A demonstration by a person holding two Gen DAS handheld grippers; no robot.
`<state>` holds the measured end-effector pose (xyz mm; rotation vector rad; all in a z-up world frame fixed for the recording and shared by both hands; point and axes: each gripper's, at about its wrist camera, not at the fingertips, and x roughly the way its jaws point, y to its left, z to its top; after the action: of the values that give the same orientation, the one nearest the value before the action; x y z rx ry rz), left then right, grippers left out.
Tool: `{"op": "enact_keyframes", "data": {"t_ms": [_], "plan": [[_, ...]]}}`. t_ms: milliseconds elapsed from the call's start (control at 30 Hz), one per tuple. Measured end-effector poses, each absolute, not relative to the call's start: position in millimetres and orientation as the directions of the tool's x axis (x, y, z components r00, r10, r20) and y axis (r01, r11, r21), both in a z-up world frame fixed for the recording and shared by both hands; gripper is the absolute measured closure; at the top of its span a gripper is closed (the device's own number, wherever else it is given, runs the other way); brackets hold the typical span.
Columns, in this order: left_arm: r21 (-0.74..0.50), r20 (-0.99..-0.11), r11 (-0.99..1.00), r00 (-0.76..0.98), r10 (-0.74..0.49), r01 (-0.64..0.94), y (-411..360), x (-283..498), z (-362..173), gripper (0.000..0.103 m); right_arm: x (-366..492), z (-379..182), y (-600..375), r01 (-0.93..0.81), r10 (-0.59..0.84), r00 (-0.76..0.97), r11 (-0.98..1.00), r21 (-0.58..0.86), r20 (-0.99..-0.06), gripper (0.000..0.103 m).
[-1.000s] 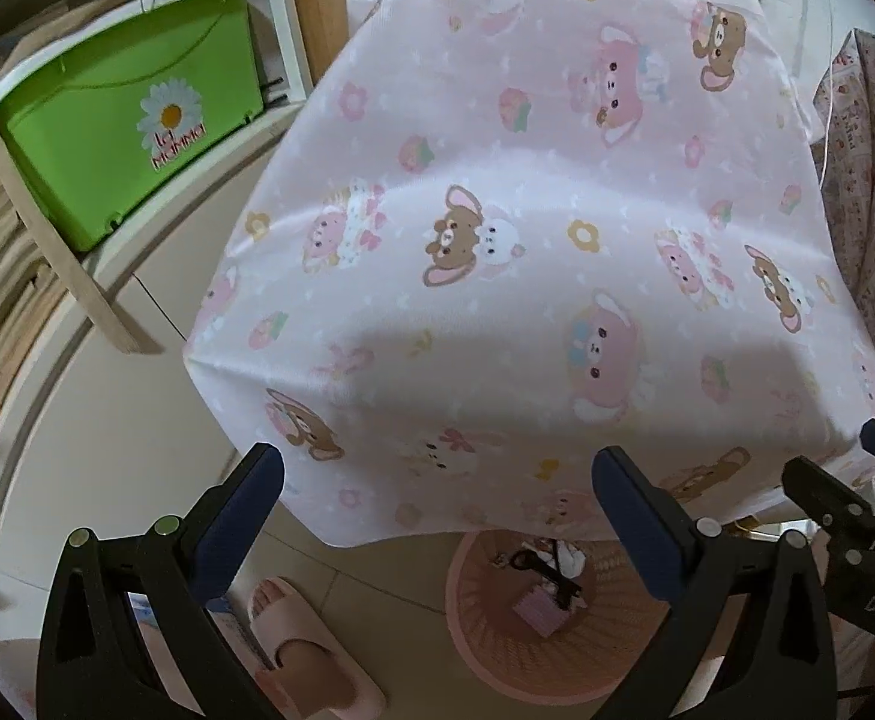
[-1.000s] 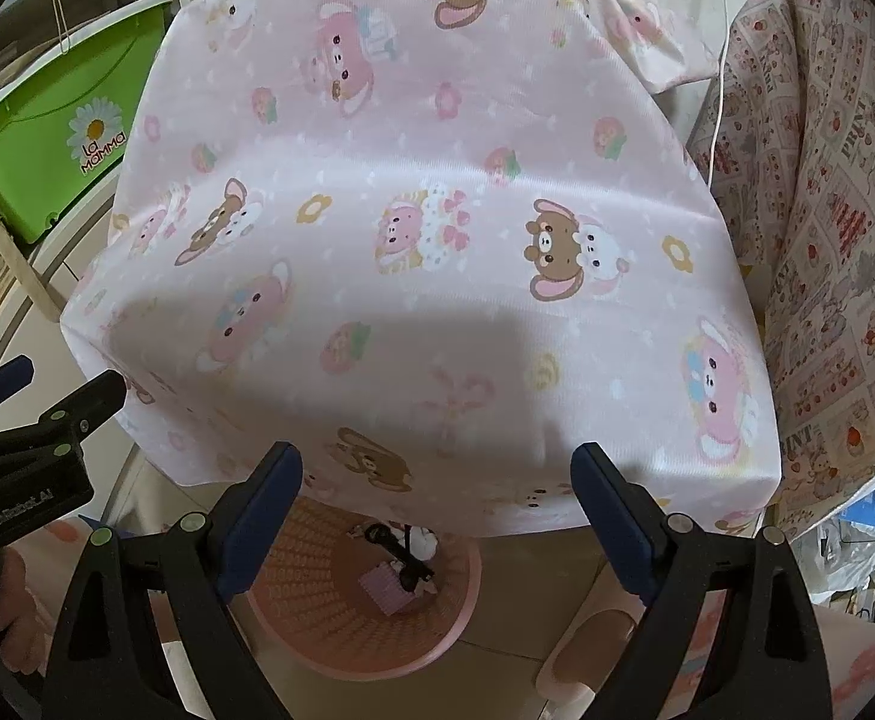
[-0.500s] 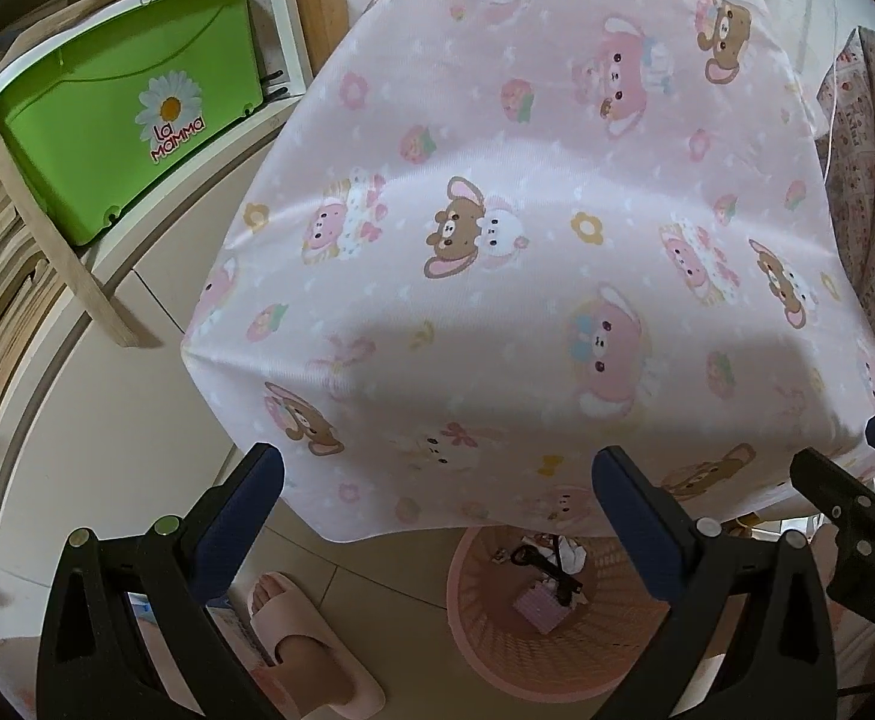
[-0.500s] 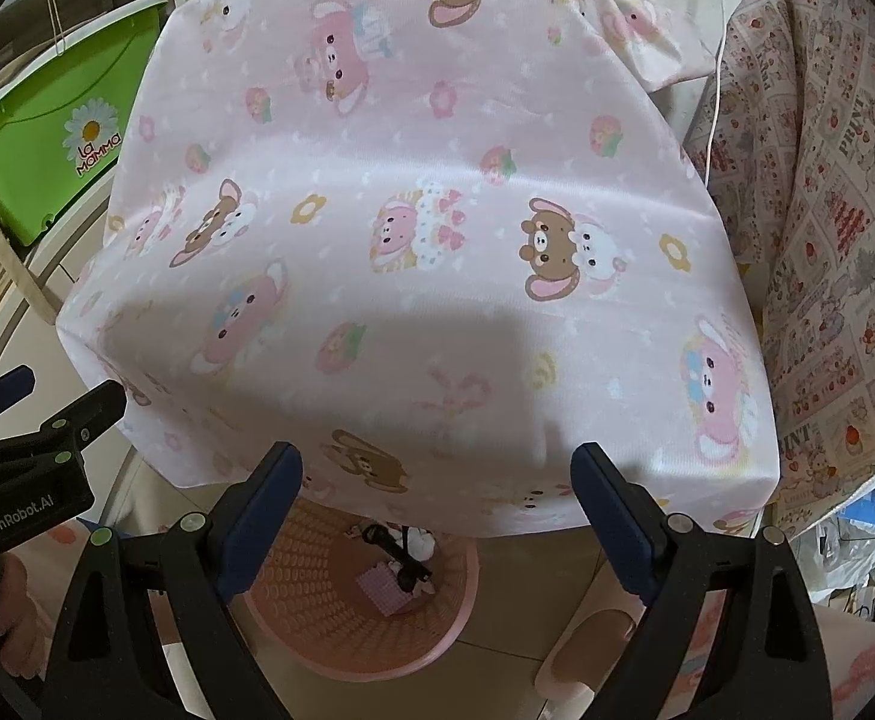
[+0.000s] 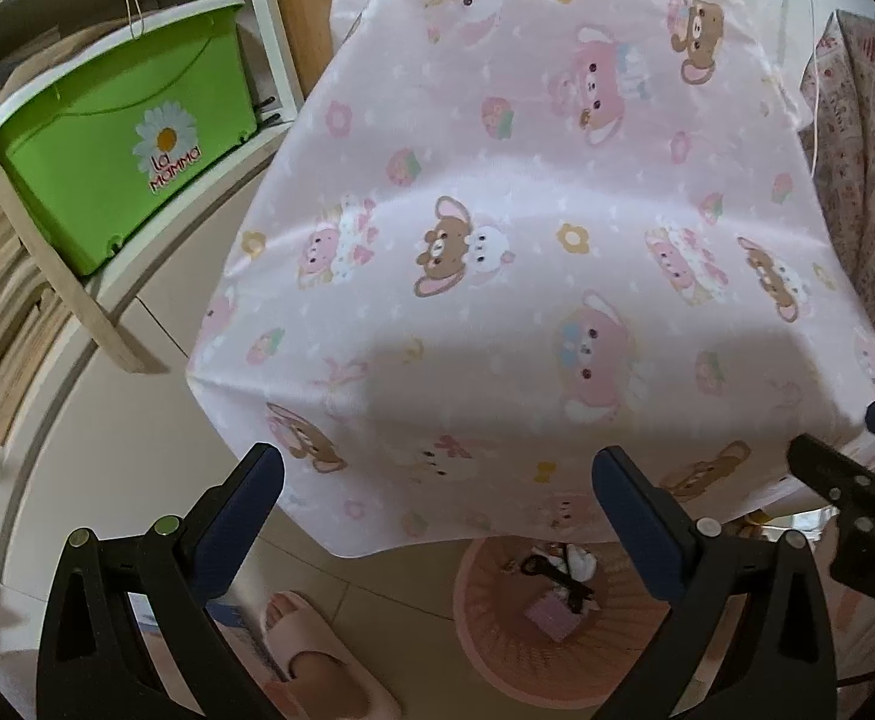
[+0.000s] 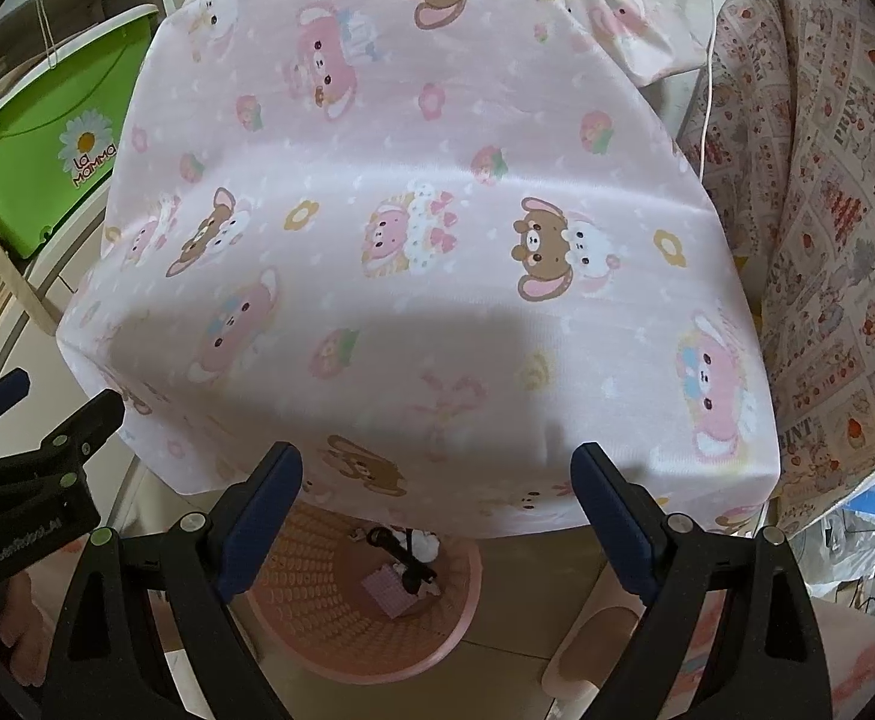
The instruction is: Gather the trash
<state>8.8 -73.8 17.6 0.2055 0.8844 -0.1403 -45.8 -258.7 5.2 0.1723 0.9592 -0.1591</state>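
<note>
Left wrist view
Change: the cloth-covered surface (image 5: 527,240) sits slightly lower and nearer in frame than a second ago; the basket, the slipper and the green box lie as before.
Surface: a pink cloth printed with bears, rabbits and flowers is draped over it, with nothing lying on top; its near edge hangs over the floor.
Trash: a pink perforated waste basket (image 5: 497,654) stands on the tiled floor just under the cloth's near edge, holding a small pink packet (image 5: 548,612), black bits and white scraps.
Room: a green storage box (image 5: 119,138) with a daisy label stands on a white shelf to the left; a foot in a pink slipper (image 5: 317,660) is on the floor at the bottom.
Left gripper (image 5: 437,504): held above the floor before the cloth's edge, jaws spread wide, nothing between them.
Right gripper (image 5: 845,450): its tips show at the right border, close to the cloth's corner.

Right wrist view
Change: the cloth has slid a little lower in frame; otherwise the same.
Surface: the same pink cloth (image 6: 437,210), bare on top, with a patterned quilt (image 6: 827,210) beside it on the right.
Trash: the waste basket (image 6: 329,648) lies directly below the gripper, partly under the cloth.
Right gripper (image 6: 434,495): jaws wide apart and empty, aimed down over the basket.
Left gripper (image 6: 47,414): at the left border, by the cloth's corner.
</note>
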Motion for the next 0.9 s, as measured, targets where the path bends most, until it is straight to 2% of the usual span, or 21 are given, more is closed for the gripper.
{"op": "enact_keyframes", "data": {"t_ms": [900], "plan": [[0.112, -0.779, 0.971, 0.626, -0.045, 0.210, -73.7, 9.6, 18.7, 0.001, -45.1, 5.7, -259.7, 0.218, -0.066, 0.564, 0.973, 0.072, -0.823, 0.011]]}}
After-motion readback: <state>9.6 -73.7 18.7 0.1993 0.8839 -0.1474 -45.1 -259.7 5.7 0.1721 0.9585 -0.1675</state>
